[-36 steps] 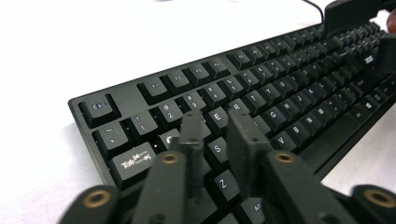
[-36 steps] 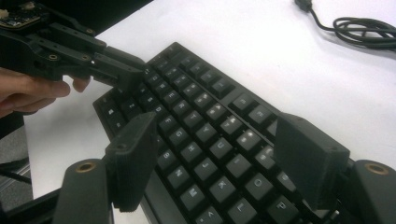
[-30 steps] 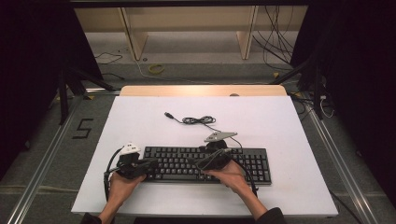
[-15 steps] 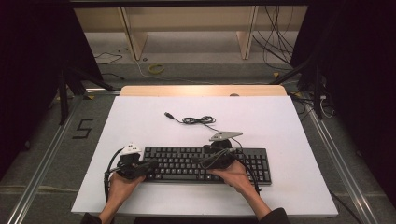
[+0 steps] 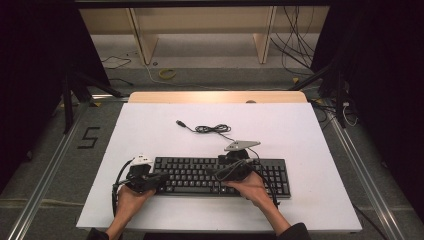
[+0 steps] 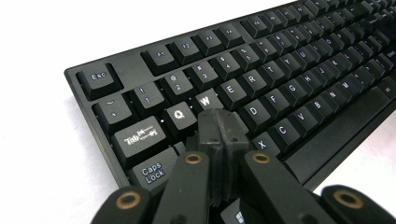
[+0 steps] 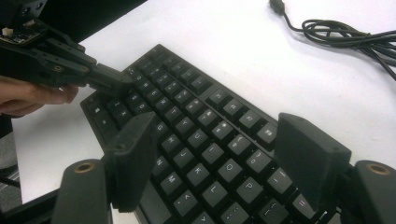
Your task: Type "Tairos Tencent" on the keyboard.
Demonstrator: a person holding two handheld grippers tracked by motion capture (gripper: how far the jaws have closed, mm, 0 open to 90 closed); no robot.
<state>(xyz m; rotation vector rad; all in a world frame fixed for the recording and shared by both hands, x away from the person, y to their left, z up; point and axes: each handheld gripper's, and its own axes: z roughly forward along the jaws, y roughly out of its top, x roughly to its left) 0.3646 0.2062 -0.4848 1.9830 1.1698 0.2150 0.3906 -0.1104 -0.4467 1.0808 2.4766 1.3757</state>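
Item 1: black keyboard [image 5: 220,176], flat on the white table [image 5: 300,135], near the table's 6 o'clock edge, long side running 9 to 3 o'clock. Legends Esc, Tab, Caps Lock, Q and W readable in the left gripper view.

Item 2: left gripper [image 5: 159,178], held in the person's left hand [image 5: 131,196], at the keyboard's 9 o'clock end. Its 2 jaws are pressed together with nothing between them; in the left gripper view the joined tips [image 6: 218,127] rest on the keys just at 6 o'clock of W, between Q and the letter row below. The same gripper appears at 10 o'clock in the right gripper view [image 7: 109,80], tips down on the keys.

Item 3: right gripper [image 5: 220,175], held in the right hand [image 5: 250,187], over the keyboard's middle to 3 o'clock half. Jaws spread wide apart, gripping nothing; pads [image 7: 130,158] hang above the letter keys, whether touching cannot be told.

Item 4: black cable [image 5: 212,129] with USB plug [image 5: 180,123], loosely coiled on the table at 12 o'clock of the keyboard, apart from both grippers.
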